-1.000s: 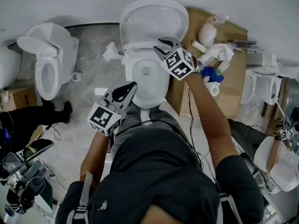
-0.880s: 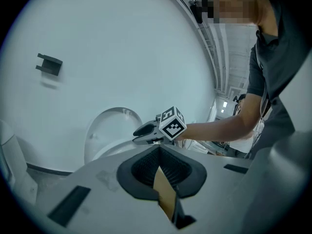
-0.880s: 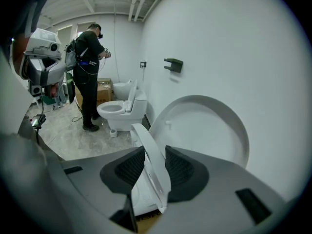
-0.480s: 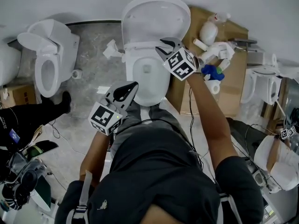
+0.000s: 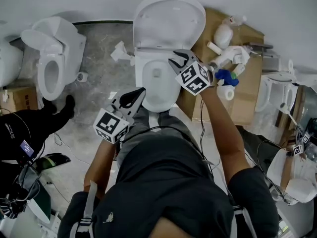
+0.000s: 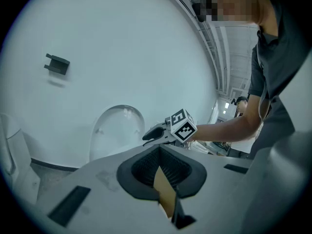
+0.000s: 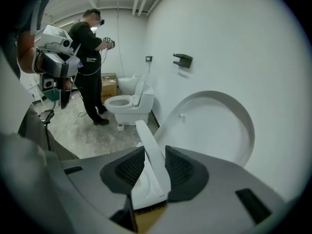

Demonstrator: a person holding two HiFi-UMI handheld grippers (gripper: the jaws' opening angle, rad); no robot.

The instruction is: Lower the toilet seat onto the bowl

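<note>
Far out at nine o'clock in the head view: a person in dark clothes [image 5: 22, 130]. Just above, at ten o'clock: a second toilet [image 5: 49, 58], lid up, on the grey floor [image 5: 99, 73].

Next, at seven o'clock from the middle toilet's bowl [image 5: 157, 86]: left gripper [image 5: 133, 96], tip aimed toward one o'clock, clear of the porcelain, with the left marker cube [image 5: 110, 125] behind it. Fingers [image 6: 144, 168] pressed together, gripping nothing.

Dead centre: bowl open to the head camera, lid [image 5: 169, 20] upright against the wall [image 5: 89, 4] at twelve o'clock. Toilet seat [image 7: 152, 152] tilted between lid and bowl, not down on the rim, seen edge-on in the right gripper view as a thin white slab running away toward eleven o'clock. In that same view, lid at three o'clock of the slab, a dark wall bracket [image 7: 183, 59] high at one o'clock, person and second toilet off at ten o'clock.

At two o'clock on the bowl in the head view: right gripper [image 5: 178, 58], with the right marker cube [image 5: 194, 77] just behind and a bare forearm [image 5: 223, 128] trailing back toward five o'clock. Fingers [image 7: 181, 168] clamped on the toilet seat's edge, one ribbed pad against each face.

Further right, at three o'clock: cardboard sheet [image 5: 250, 93] flat on the floor, touching the bowl's side, carrying white fittings [image 5: 229, 53] and a blue object [image 5: 224, 77] close together near its inner edge. Beyond the sheet, at the far three o'clock edge: another toilet [image 5: 280, 90], partly cut off.
</note>
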